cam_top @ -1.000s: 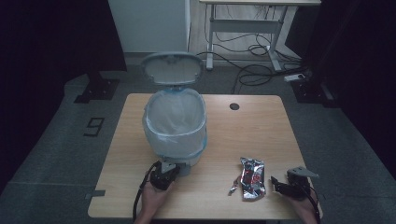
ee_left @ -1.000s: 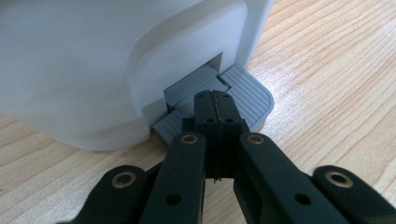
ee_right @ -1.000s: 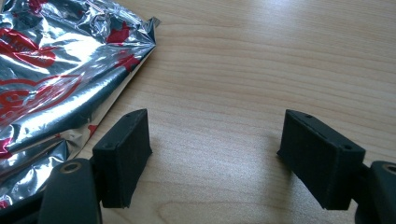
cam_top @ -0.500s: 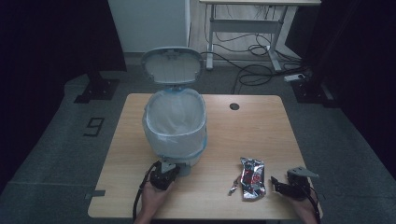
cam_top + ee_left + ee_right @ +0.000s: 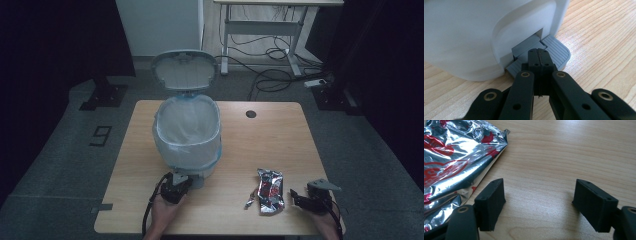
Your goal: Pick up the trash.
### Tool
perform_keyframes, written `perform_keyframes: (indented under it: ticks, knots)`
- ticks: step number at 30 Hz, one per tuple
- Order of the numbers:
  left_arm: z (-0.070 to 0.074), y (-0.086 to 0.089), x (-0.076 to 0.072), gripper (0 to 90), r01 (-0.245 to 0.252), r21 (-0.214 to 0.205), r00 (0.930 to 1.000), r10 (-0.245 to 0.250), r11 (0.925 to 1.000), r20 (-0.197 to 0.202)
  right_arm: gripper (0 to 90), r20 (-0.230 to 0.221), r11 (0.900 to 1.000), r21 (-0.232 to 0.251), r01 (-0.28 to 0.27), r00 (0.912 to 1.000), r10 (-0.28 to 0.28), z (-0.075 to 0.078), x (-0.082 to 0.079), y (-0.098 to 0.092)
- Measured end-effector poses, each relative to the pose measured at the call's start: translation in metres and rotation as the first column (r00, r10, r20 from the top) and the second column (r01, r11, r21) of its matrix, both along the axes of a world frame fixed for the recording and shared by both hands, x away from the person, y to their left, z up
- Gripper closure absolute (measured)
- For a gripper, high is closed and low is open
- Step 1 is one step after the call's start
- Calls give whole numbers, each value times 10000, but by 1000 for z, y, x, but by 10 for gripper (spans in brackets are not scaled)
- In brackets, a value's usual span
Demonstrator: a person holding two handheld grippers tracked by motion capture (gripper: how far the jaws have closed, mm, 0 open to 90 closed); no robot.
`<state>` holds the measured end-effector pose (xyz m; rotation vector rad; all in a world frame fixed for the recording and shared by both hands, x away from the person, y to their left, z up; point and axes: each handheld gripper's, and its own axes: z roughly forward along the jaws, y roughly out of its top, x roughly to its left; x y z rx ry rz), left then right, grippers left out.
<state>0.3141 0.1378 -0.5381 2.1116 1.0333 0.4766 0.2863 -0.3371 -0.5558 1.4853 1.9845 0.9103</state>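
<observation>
Glossy crinkled foil wrapper (image 5: 446, 157), matt wood-grain table (image 5: 564, 152), smooth plastic bin (image 5: 474, 32).

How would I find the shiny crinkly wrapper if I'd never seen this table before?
Start at the big white pedal bin with its lid up, standing on the wooden table. Look toward the table's near edge, between the bin and the open right gripper. The foil wrapper lies flat there: silver with red print, the one crumpled, shiny thing.

my high view is dim, dark at both side edges; my gripper views are bright, with glare on the wrapper (image 5: 451, 152).
</observation>
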Motion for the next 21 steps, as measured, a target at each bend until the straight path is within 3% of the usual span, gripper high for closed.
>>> perform_keyframes:
  ticks: [4,8,21]
  knots:
    - [0,0,1,900,23,-12,10000,-23,10000,-37,282,56,9999,-100,111,9999,-110,3,-1,2]
    - [0,0,1,900,34,-11,10000,-34,10000,-35,295,326,9999,154,41,9995,-46,9,-3,3]
    - [0,1,1,900,47,-85,9999,-48,10000,-97,296,496,9979,372,-538,9974,520,19,-11,14]
